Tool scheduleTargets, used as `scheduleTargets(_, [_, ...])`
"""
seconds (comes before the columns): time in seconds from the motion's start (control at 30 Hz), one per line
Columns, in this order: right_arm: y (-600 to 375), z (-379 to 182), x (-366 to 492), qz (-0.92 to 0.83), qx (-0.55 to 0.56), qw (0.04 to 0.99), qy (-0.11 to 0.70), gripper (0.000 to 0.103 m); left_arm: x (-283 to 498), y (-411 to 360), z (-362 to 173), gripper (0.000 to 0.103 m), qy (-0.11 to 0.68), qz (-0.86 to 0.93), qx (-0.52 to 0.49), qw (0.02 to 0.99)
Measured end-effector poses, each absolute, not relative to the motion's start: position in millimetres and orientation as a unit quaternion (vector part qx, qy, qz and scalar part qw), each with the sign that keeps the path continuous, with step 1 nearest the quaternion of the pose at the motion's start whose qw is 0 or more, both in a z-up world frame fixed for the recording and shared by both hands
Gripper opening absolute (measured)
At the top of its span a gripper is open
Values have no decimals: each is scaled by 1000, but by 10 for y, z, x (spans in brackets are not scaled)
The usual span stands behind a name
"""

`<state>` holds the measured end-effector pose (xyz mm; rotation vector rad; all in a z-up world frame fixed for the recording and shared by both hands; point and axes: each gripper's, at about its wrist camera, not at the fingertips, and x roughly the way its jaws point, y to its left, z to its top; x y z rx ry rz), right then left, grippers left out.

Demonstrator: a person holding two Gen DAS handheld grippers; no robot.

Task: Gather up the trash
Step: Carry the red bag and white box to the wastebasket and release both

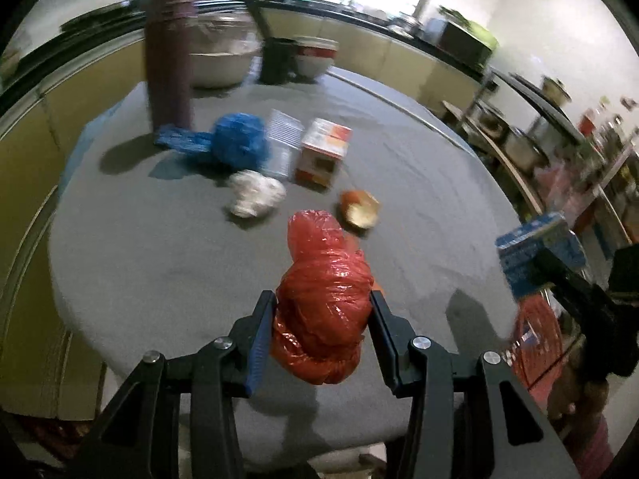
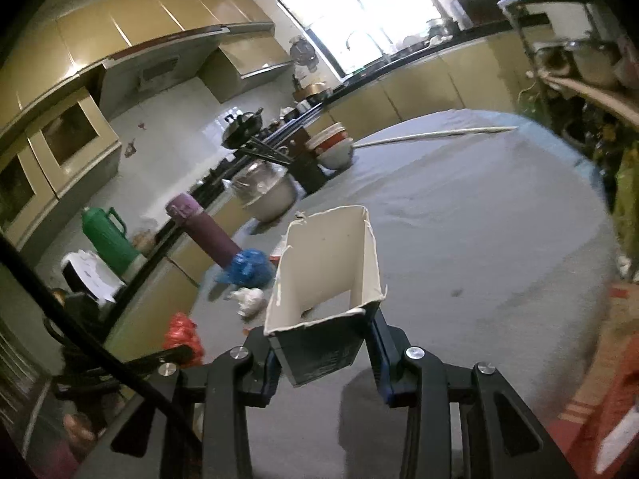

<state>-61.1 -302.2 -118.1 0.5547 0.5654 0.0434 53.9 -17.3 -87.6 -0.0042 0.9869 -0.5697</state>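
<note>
Already we have both claws loaded. Our left claw is clamped on a crumpled red plastic bag, its twisted length running from the jaws toward twelve o'clock, well clear of the grey cloth-covered worktop. Our right claw pinches a torn-open white-lined carton by its dark printed base, the open mouth pointing to twelve o'clock; in the left view that carton sits out at three o'clock.

What is left lies beyond the red bag: a small orange peel scrap at one o'clock, nearest, then a white crumpled paper wad at eleven, and further out an orange-and-white cardboard box, a clear ribbed plastic cup and a blue crumpled plastic bag just beside a tall purple flask. We judge that both loads must be dropped before either claw can reach these; no bin is visible.
</note>
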Motion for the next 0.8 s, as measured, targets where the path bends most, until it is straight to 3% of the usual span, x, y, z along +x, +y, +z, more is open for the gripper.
scheduleTargets(0.8, [-4737, -1302, -2628, -217, 318, 890, 244, 40, -872, -2855, -812, 48, 445, -529, 189, 697])
